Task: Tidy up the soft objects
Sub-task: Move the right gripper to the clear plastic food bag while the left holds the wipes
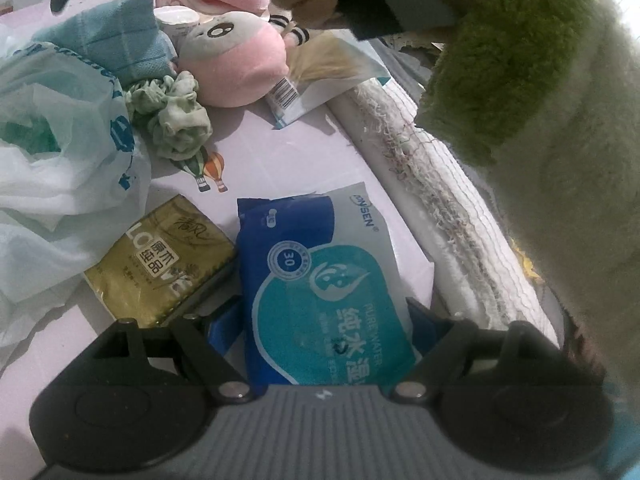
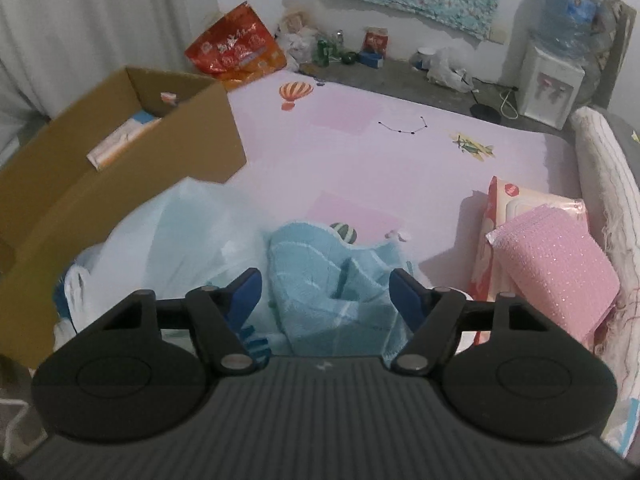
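In the left wrist view my left gripper (image 1: 320, 320) is open, its blue fingers on either side of a blue wet-wipes pack (image 1: 320, 272) lying on the pink mat (image 1: 280, 148). A gold tissue pack (image 1: 160, 256) lies left of it. Farther off lie a pink plush toy (image 1: 236, 64), a green scrunchie (image 1: 172, 120), a light blue towel (image 1: 116, 44) and a white plastic bag (image 1: 52, 148). In the right wrist view my right gripper (image 2: 324, 292) is open just above the crumpled blue towel (image 2: 320, 276), touching nothing I can see.
An open cardboard box (image 2: 120, 152) with packs inside stands at the left. A pink sponge cloth (image 2: 556, 276) and a wipes pack (image 2: 520, 200) lie at the right. A rolled white towel (image 1: 440, 208) edges the mat. A green fuzzy sleeve (image 1: 540, 80) fills the left view's right side.
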### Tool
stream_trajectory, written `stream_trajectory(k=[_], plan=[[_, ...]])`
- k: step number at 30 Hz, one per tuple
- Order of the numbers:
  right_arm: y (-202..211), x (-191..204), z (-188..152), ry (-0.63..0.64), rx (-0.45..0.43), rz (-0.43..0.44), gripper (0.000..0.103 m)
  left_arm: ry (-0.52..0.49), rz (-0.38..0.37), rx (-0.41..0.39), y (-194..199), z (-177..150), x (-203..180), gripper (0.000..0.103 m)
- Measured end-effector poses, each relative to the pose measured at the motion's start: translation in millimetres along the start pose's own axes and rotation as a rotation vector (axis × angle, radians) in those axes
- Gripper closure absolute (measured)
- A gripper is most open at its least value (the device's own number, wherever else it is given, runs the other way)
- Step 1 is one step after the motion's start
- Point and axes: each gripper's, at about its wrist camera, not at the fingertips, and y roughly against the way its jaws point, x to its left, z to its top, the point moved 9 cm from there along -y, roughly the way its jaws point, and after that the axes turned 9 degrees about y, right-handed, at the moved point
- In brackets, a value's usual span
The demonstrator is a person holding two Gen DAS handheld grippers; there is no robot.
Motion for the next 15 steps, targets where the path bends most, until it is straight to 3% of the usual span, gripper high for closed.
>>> stream_trajectory(k=[3, 7, 11, 15], plan=[[42.5, -15.3, -2.8, -0.1, -0.107, 0.016, 0.032, 0.002, -0.01, 0.001, 0.5, -0.3, 0.8, 0.018], [104.8, -50.7, -36.7, -0.218, -0.178, -0.075, 0.025, 0.006, -0.021, 0.011, -0.9, -0.8, 2.3, 0.017], [135.9, -90.1, -89.3, -0.306, -0.121, -0.268, 0.019, 0.003, -0.017, 0.017, -3.3, 0.0, 2.0, 0.017], [136.6, -127.5, -133.2, -0.487, -0.073, -0.331, 0.02, -0.001, -0.009, 0.018, -3.7, 0.0, -0.2, 0.017]])
